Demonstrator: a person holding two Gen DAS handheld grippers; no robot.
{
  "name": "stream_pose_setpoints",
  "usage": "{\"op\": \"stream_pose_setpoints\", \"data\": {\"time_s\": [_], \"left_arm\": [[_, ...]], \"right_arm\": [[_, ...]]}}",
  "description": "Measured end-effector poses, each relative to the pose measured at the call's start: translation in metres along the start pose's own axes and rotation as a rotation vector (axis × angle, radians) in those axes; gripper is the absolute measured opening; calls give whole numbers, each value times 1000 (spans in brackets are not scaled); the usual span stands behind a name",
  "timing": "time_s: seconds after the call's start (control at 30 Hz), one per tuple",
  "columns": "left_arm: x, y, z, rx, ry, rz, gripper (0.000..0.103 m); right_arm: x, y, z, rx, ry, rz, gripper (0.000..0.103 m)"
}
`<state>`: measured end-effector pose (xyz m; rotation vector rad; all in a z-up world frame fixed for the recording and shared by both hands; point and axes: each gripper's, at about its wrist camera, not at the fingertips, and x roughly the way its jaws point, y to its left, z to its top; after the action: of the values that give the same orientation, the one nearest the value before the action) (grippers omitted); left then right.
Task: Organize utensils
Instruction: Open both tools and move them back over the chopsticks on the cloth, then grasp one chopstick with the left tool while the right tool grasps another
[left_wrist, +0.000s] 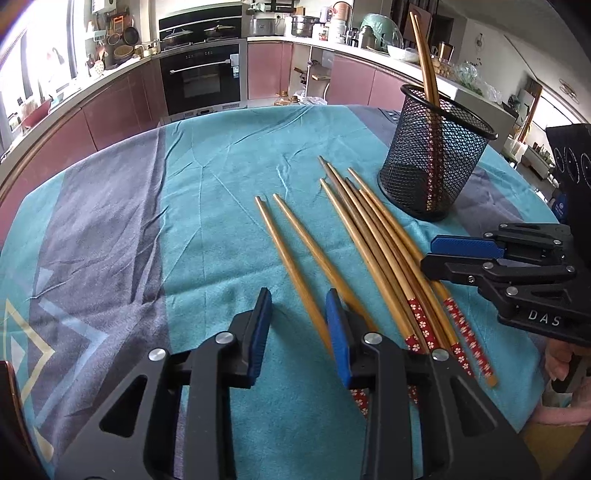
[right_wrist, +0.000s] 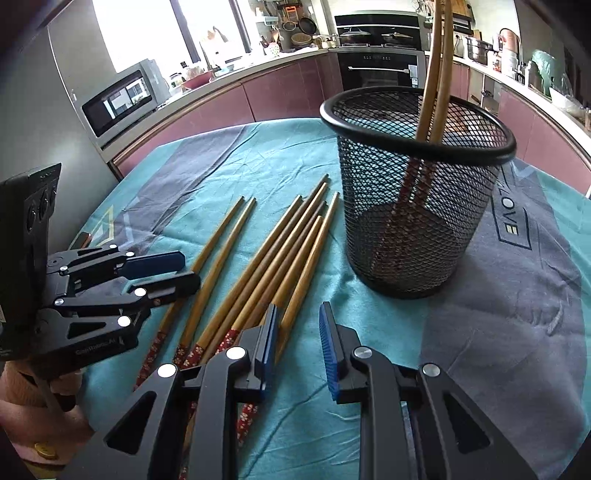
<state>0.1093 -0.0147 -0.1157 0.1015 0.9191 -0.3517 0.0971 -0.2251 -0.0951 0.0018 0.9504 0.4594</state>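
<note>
- Bamboo chopsticks (left_wrist: 369, 236) with red flowered handles are the utensils here: two already stand upright in the black mesh cup (left_wrist: 436, 155), which sits on the desk (left_wrist: 207, 192) just beyond the loose ones.
- Eight or so loose sticks lie flat on the teal cloth, so by my judgement the job is early, with most of the sorting left.
- Two of them, a loose pair (left_wrist: 295, 258), lie a little apart on the left; the rest form a fanned bundle (right_wrist: 280, 258) whose tips point toward the cup.
- The left gripper (left_wrist: 297, 332) hangs low over the handle end of the loose pair. Its fingers stand a little apart, one stick running under the gap, nothing pinched.
- The right gripper (right_wrist: 299, 343) hovers at the bundle's right edge. Its fingers are also slightly spread over bare cloth and grip nothing.
- Next, probably, each closes on a stick.
</note>
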Motion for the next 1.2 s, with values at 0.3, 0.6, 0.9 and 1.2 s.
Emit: {"op": "stream_pose_setpoints", "data": {"time_s": [0.3,0.6,0.9,1.2], "left_arm": [[4,1,6,3,11,10,27],[13,-1,17,-15,15,44,17],[6,7,14,-80,-4,17,8],[-34,10,15,-87,-77,-57,8]], "right_arm": [[7,2,7,-6,1,-41,18],[16,-1,18,21,-19,-53,9],[2,-8,12,42,-42,-10,6],[-40,-4,14,24,-136,75,6]]}}
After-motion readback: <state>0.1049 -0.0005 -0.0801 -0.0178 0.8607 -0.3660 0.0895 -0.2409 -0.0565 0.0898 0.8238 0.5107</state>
